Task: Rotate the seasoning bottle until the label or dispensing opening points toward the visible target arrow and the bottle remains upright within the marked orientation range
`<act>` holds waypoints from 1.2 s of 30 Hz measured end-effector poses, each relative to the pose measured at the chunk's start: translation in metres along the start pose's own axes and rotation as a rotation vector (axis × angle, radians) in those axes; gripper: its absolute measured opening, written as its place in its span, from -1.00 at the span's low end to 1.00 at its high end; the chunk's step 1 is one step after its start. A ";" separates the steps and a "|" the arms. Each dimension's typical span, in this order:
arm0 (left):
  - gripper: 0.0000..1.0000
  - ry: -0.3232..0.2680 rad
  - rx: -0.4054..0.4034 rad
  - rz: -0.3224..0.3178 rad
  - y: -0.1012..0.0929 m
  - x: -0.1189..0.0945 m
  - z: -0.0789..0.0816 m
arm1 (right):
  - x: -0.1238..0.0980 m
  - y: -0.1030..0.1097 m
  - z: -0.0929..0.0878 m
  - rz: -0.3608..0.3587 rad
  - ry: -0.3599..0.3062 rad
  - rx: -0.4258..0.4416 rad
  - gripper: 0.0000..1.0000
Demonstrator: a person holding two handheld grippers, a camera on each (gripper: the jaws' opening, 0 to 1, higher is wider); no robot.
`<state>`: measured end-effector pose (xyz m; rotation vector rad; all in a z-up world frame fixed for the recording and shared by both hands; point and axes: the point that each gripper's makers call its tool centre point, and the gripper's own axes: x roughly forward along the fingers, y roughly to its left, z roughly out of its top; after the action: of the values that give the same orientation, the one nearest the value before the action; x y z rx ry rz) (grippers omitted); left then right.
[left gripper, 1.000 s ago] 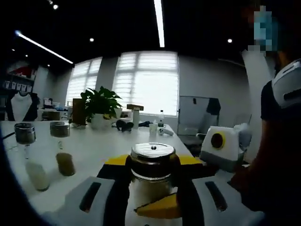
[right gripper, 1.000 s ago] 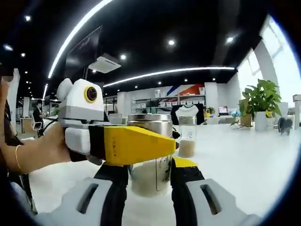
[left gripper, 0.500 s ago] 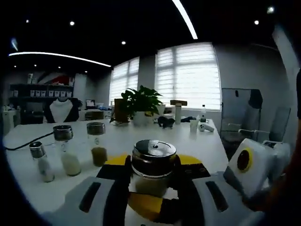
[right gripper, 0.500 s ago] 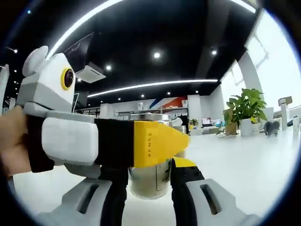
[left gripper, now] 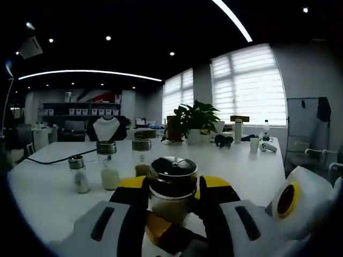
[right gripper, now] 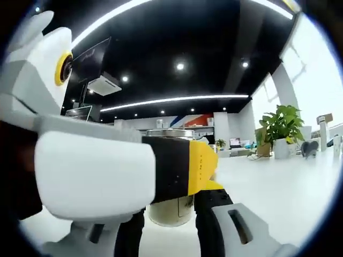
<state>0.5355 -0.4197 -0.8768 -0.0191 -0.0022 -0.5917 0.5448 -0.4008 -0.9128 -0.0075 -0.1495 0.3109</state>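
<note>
Both tools (left gripper: 172, 206) (right gripper: 170, 214) clamping seasoning bottle (left gripper: 172, 184)

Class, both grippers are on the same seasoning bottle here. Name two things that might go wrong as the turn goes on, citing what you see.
1. Both the left gripper and right gripper clamp the seasoning bottle; uneven twisting might tilt it off upright.
2. Three other shakers stand close on the white table; a swinging gripper body may knock them over.
</note>
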 end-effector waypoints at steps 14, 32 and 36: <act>-0.27 -0.019 -0.019 0.009 0.011 0.002 -0.005 | 0.001 0.005 -0.009 0.044 0.034 -0.010 -0.35; -0.28 -0.002 0.066 -0.258 -0.003 -0.002 -0.009 | -0.005 0.008 -0.010 0.248 0.042 0.049 -0.31; -0.28 0.021 0.111 -0.350 -0.006 -0.005 -0.012 | -0.007 0.007 -0.013 0.290 0.058 0.040 -0.20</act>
<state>0.5279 -0.4225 -0.8885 0.0975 -0.0185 -0.9407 0.5383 -0.3961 -0.9264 0.0011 -0.0843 0.6027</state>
